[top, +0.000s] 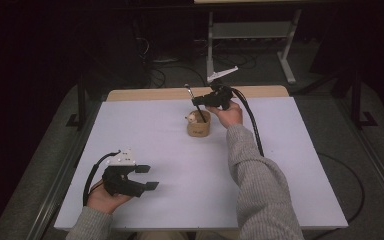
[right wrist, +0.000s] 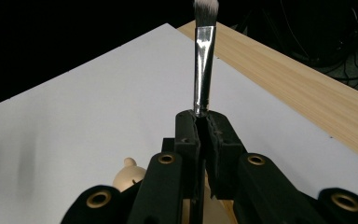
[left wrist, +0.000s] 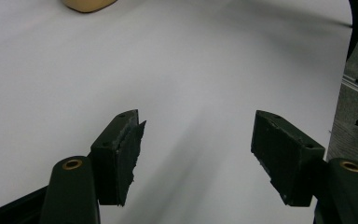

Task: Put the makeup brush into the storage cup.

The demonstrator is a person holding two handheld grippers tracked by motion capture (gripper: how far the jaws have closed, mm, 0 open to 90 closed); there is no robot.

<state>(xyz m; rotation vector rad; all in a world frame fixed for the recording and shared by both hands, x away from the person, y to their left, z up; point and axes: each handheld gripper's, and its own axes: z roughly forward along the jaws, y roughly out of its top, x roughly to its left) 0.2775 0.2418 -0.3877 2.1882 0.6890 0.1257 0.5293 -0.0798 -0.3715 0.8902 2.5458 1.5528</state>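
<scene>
Clearly the right gripper (right wrist: 204, 122), clamped on the makeup brush (right wrist: 204, 56), stands directly above the wooden cup (top: 199, 126), handle end down (left gripper (top: 147, 177), far from the cup, gapes empty).

We see the white table (top: 180, 150) lit evenly from above while the room around it sinks into near black. In the left gripper view soft grey shadows streak the surface. In the right gripper view the brush (right wrist: 204, 60) glints, its tip slightly soft.
</scene>
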